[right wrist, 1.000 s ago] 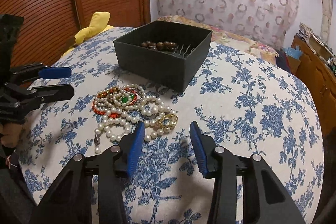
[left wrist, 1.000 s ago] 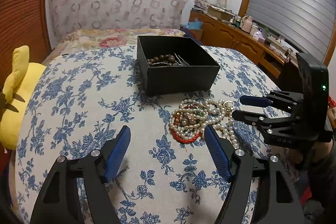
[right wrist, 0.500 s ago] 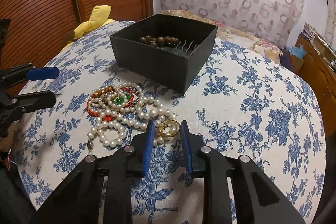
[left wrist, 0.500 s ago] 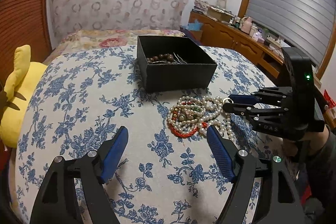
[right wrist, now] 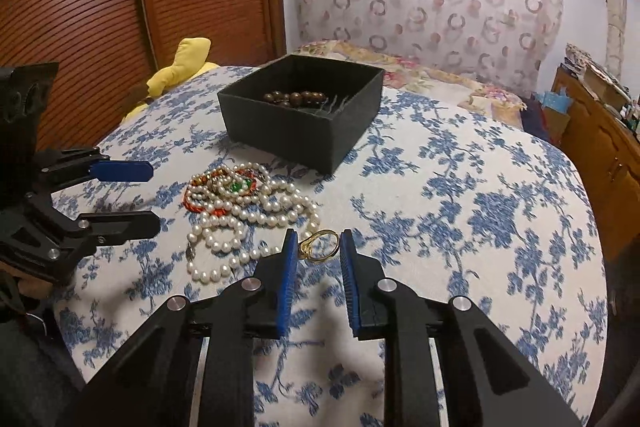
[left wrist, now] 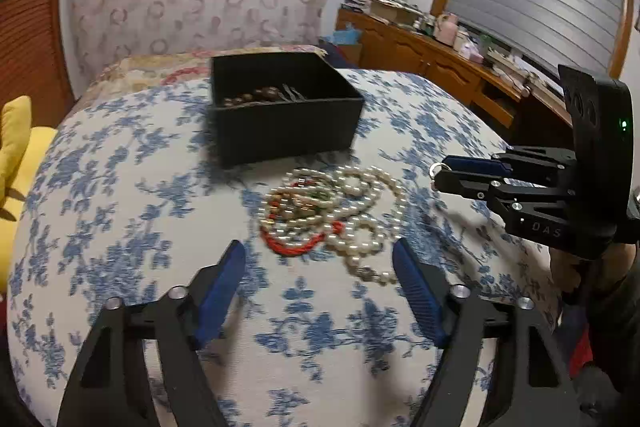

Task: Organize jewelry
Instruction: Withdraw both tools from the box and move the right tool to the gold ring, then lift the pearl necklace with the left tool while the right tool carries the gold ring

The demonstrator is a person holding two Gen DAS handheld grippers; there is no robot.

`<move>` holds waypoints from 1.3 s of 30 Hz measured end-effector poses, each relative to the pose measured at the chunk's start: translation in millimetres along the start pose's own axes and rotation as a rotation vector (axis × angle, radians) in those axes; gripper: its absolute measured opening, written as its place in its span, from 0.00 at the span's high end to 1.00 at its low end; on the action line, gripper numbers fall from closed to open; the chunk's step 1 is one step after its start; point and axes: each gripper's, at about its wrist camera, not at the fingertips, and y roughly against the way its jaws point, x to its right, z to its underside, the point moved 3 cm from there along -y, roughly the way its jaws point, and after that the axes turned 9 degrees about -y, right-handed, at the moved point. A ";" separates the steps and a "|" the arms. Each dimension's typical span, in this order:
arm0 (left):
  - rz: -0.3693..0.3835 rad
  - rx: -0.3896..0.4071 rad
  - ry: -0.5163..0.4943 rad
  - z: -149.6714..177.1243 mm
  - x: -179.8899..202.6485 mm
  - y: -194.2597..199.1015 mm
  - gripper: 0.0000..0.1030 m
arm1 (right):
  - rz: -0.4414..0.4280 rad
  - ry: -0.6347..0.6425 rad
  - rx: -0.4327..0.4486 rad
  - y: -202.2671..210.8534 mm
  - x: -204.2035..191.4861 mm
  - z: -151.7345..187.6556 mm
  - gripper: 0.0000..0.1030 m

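A pile of pearl strands and red and gold beads [left wrist: 332, 211] [right wrist: 248, 207] lies on the blue-flowered cloth in front of an open black box [left wrist: 284, 115] [right wrist: 304, 107]. The box holds brown beads [right wrist: 296, 98] and hairpins. My right gripper [right wrist: 318, 247] is shut on a gold ring [right wrist: 320, 246] and holds it just above the cloth, right of the pearls; it also shows in the left wrist view [left wrist: 440, 175]. My left gripper [left wrist: 320, 263] is open and empty, just short of the pile; it also shows in the right wrist view [right wrist: 152, 197].
A yellow plush toy [right wrist: 180, 67] [left wrist: 16, 147] lies at the cloth's left edge. A wooden sideboard [left wrist: 440, 67] with clutter stands to the right. A slatted wooden door [right wrist: 120, 7] is behind on the left.
My right gripper moved in over the gold ring, closed on it and lifted it off the cloth. My left gripper moved slightly closer to the pile and stayed open.
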 end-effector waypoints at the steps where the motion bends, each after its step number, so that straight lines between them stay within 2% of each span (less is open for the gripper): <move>1: 0.009 -0.007 -0.004 -0.1 3.8 -2.2 0.42 | 0.003 -0.002 -0.002 0.2 2.1 1.9 0.77; 8: 0.061 -0.063 -0.020 1.5 20.0 -23.6 0.74 | 0.021 -0.026 -0.004 1.2 12.5 10.0 0.77; 13: 0.052 -0.083 -0.015 0.1 19.4 -30.9 0.76 | 0.016 -0.028 0.003 3.1 11.9 9.7 0.77; 20: 0.000 -0.094 -0.044 -5.4 22.9 -35.8 0.78 | 0.007 -0.025 0.004 3.2 7.5 10.0 0.77; 21: -0.004 -0.095 -0.044 -6.2 22.6 -36.4 0.79 | 0.006 -0.025 0.005 3.5 6.9 10.2 0.77; 23: -0.022 -0.098 -0.042 -6.5 20.3 -36.9 0.90 | 0.003 -0.023 0.004 3.8 5.9 10.6 0.77; 25: -0.012 -0.095 -0.026 -5.9 15.0 -36.5 0.93 | 0.002 -0.020 0.002 3.4 4.2 11.2 0.77; 34: -0.056 -0.106 -0.069 -12.8 16.6 -42.9 0.92 | -0.003 -0.014 -0.001 1.6 0.3 11.2 0.77; 39: -0.055 -0.101 -0.080 -13.2 15.7 -43.8 0.94 | -0.001 -0.015 -0.003 1.3 -0.5 11.8 0.77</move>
